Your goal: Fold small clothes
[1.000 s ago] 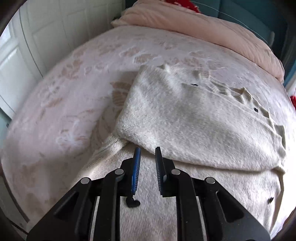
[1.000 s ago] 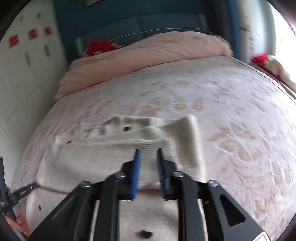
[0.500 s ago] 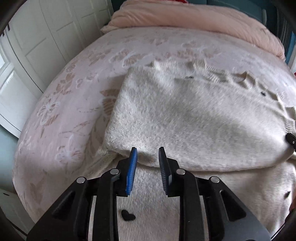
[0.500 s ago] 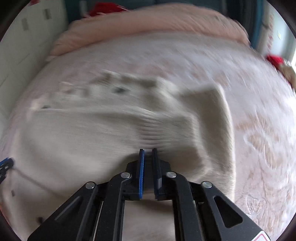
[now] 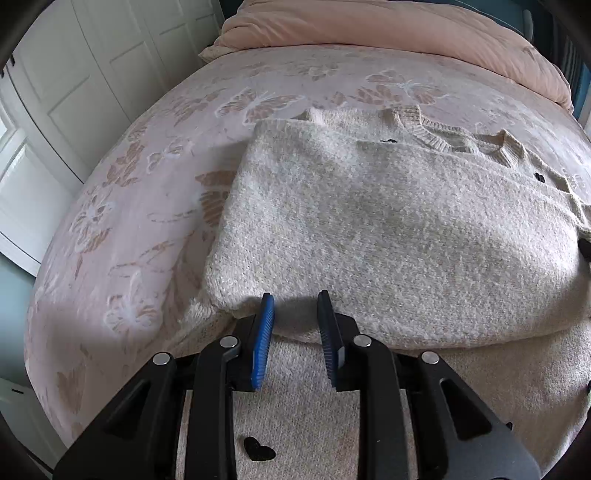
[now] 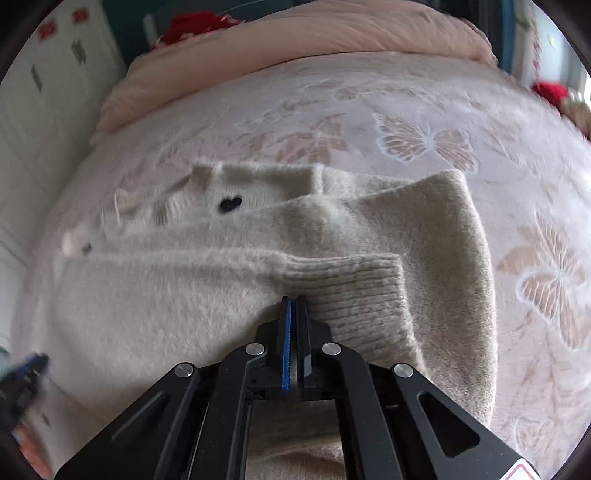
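Cream sweater (image 5: 388,229) lay on the butterfly-print bedspread (image 5: 122,206), directly ahead of both grippers, long axis running left to right across their line of approach. Left gripper (image 5: 293,304) stood spread, empty, tips at the near fold edge. Right gripper (image 6: 294,301) was pressed together, fingers pinching fabric just beside the ribbed cuff (image 6: 354,284); likely the working hand for the next fold. Knit fuzzy, thick, soft-edged; small black hearts (image 6: 229,204) scattered over it. Pink pillow (image 5: 388,33) far beyond.
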### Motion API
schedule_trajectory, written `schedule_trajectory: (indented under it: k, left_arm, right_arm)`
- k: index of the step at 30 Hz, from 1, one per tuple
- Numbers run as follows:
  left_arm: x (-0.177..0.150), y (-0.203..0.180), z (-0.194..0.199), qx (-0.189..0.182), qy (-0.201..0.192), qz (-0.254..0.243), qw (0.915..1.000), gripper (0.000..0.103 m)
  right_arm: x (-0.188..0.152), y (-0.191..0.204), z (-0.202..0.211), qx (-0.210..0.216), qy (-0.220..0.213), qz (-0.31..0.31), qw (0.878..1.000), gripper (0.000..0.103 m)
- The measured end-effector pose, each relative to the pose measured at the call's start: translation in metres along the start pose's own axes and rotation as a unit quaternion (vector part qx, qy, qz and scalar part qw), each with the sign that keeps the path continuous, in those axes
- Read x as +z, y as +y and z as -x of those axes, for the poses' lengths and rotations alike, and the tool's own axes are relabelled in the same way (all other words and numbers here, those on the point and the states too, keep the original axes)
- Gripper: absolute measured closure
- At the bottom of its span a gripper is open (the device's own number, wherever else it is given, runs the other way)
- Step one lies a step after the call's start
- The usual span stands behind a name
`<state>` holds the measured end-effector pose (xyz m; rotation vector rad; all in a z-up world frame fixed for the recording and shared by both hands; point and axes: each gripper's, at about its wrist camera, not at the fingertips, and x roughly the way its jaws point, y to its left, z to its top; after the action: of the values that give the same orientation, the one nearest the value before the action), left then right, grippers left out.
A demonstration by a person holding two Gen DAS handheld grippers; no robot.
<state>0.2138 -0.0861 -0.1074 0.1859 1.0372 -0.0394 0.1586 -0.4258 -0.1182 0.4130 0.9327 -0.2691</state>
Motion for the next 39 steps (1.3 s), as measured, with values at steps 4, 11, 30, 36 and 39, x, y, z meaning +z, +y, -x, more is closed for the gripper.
schedule_trajectory:
  k: [4, 11, 30, 36, 39]
  left_arm:
    - [-0.001, -0.002, -0.001, 0.004, -0.003, -0.006, 1.0000, 0.079]
    - [-0.001, -0.003, 0.000, 0.006, -0.003, -0.008, 0.9999, 0.079]
    - [-0.002, 0.006, 0.006, -0.014, -0.009, -0.002, 0.9999, 0.076]
    - [-0.042, 0.039, 0.060, -0.050, -0.034, 0.004, 0.9982, 0.056]
    - [-0.080, 0.062, 0.084, -0.064, -0.040, 0.007, 0.9971, 0.035]
  right_arm:
    - [0.002, 0.001, 0.018, -0.001, -0.026, -0.003, 1.000, 0.095]
    - [0.006, -0.016, 0.023, -0.025, -0.046, -0.031, 0.998, 0.047]
    - [0.009, -0.030, 0.026, -0.008, -0.038, -0.043, 0.998, 0.078]
    - [-0.072, -0.040, 0.135, -0.005, -0.070, -0.018, 0.997, 0.061]
    - [-0.133, -0.058, 0.173, -0.008, -0.046, -0.013, 0.999, 0.054]
